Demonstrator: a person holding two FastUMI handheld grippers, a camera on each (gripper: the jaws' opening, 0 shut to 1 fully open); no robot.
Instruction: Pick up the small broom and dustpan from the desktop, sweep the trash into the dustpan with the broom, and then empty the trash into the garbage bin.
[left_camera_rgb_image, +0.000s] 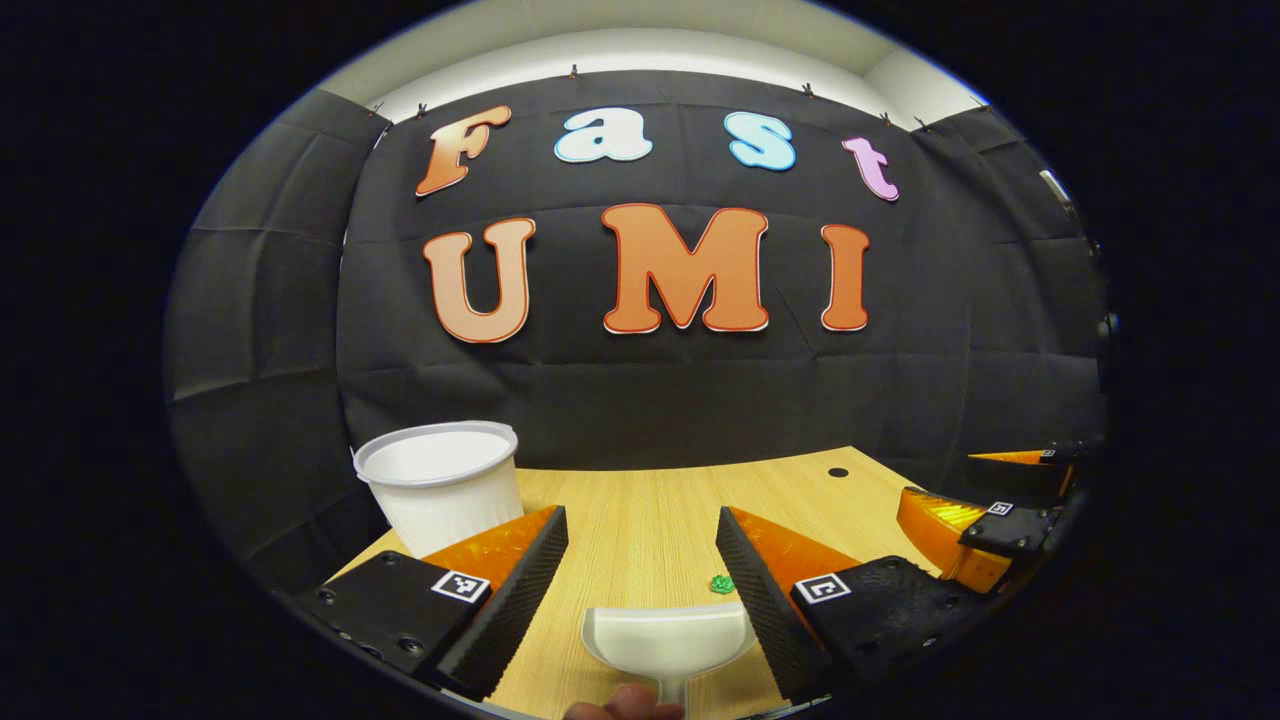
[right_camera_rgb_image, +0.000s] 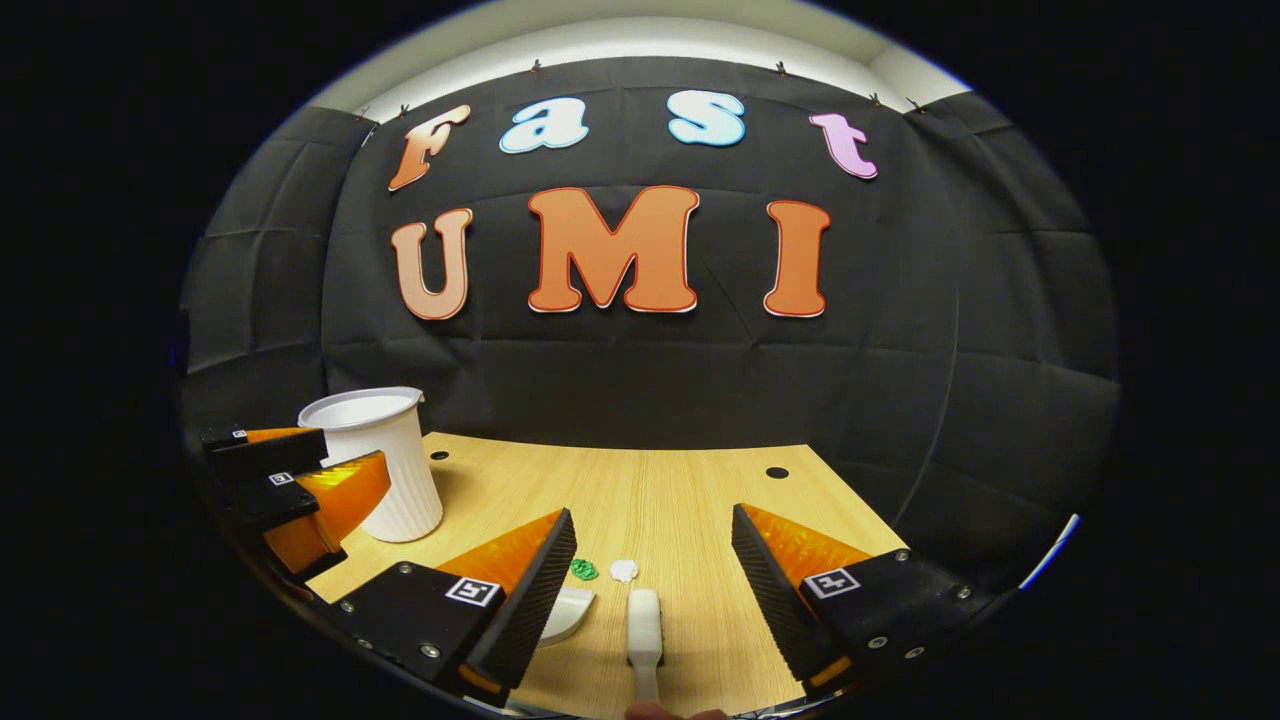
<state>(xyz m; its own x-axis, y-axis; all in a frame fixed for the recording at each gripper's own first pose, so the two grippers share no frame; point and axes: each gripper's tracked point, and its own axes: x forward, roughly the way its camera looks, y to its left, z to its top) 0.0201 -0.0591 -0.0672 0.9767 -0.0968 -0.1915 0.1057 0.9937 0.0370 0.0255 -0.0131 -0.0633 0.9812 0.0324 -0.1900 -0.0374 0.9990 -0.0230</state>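
Between the right gripper (right_camera_rgb_image: 650, 585)'s spread fingers lies the small white plastic broom (right_camera_rgb_image: 644, 625), handle apparently toward the camera; the white plastic dustpan (left_camera_rgb_image: 668, 640) lies likewise between the open left gripper (left_camera_rgb_image: 640, 580)'s fingers.

A small white plastic dustpan (left_camera_rgb_image: 668, 638) lies flat on the wooden bench (left_camera_rgb_image: 650, 510), mouth toward a crumpled green scrap (left_camera_rgb_image: 721, 584). The white broom (right_camera_rgb_image: 644, 625) lies beside it, near a white scrap (right_camera_rgb_image: 623, 570). A white ribbed bin (right_camera_rgb_image: 385, 460) stands upright, well apart.
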